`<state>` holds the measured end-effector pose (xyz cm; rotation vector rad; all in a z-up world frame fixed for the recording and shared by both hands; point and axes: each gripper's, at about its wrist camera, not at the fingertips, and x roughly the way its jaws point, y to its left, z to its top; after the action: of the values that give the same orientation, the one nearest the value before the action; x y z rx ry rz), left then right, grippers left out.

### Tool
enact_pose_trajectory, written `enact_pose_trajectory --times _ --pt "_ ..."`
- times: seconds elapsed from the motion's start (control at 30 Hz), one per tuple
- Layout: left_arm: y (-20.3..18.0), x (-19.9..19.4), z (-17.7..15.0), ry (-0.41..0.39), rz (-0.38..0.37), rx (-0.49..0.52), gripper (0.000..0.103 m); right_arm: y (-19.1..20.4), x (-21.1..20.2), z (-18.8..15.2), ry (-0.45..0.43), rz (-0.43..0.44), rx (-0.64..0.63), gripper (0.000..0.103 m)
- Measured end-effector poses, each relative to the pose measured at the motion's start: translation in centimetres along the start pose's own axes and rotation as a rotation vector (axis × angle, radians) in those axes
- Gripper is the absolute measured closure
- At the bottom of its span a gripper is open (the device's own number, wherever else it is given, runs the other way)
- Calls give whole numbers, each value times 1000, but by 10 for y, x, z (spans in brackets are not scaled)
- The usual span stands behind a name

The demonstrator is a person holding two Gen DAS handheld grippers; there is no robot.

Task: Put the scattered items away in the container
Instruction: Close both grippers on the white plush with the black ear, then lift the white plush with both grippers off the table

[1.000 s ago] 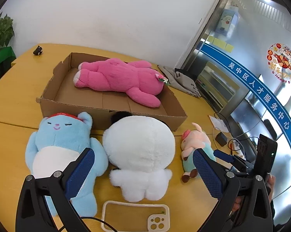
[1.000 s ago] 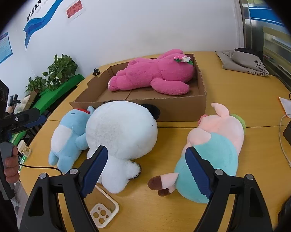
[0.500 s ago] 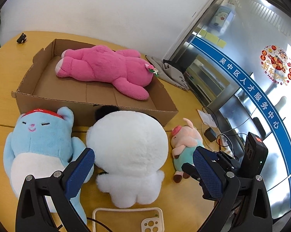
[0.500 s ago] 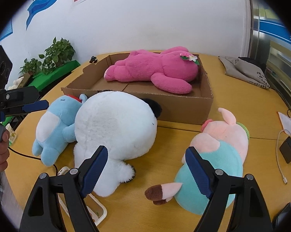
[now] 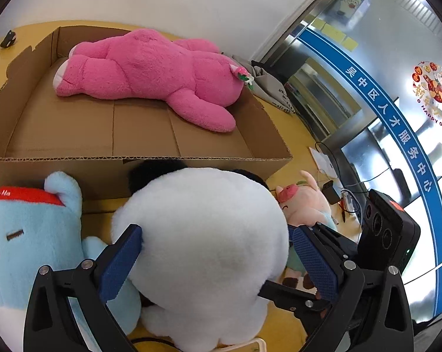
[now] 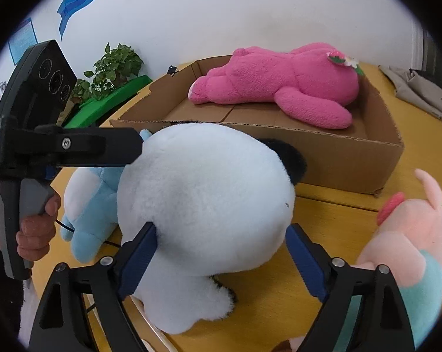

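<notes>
The big cardboard box (image 5: 138,135) sits just ahead of both grippers, and the pink bear (image 5: 150,73) already lies inside it, at the far side. Closer in is the white plush (image 5: 203,243), big and round, lying on the yellow table (image 6: 332,223) right in front of the box wall.

The left gripper (image 5: 218,259) has its jaws wide apart with the white plush between them. Its blue pads (image 5: 119,264) are touching the fur or are just beside it; they do not seem to squeeze. The right gripper (image 6: 222,259) comes at the same toy, and its jaws are opening, with the toy's round body between them.

The blue plush (image 5: 18,243) lies just to the left of the left gripper. The little pink pig (image 6: 408,252) lies just to the right of the right gripper.

What could go wrong? The white toy is fat and soft. If the pads only pinch fluff, it may slip out and drop. If it is lifted too low, it may bump the box wall and push the box away. The pig or the blue toy may get knocked too.
</notes>
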<state>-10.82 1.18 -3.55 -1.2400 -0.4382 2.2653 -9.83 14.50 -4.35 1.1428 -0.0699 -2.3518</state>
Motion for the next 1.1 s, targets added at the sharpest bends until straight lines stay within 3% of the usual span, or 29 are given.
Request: enact_pose_trajectory --times 0.03,0.23,0.4,0.5,0.57,0.63,0.83,0.93,0.97,1.1 --pt "5 3 2 3 10 -4 0 -2 2 2 0 0 12 1" --pt "17 8 6 10 7 5 0 -9 16 3 14 126 84 0" --pt "14 22 4 32 16 18 0 -2 23 4 16 122 39 1" --pt "0 21 0 45 42 47 6 -7 21 1 24 140 69 11" --pt "-4 15 -5 47 26 39 10 -7 13 -5 12 139 74 24" --pt "-7 5 -12 50 8 20 14 -6 1 -11 -2 136 87 26" --pt "-28 -32 -36 -10 0 -3 14 6 -43 -22 -21 179 38 24" --pt "-21 -23 -42 11 36 -37 15 5 -45 -19 6 170 14 16" --pt "-17 -17 -45 29 48 -53 19 2 -41 -19 28 157 18 15" --pt "-11 -17 -47 16 42 -62 17 0 -37 -23 40 107 47 15"
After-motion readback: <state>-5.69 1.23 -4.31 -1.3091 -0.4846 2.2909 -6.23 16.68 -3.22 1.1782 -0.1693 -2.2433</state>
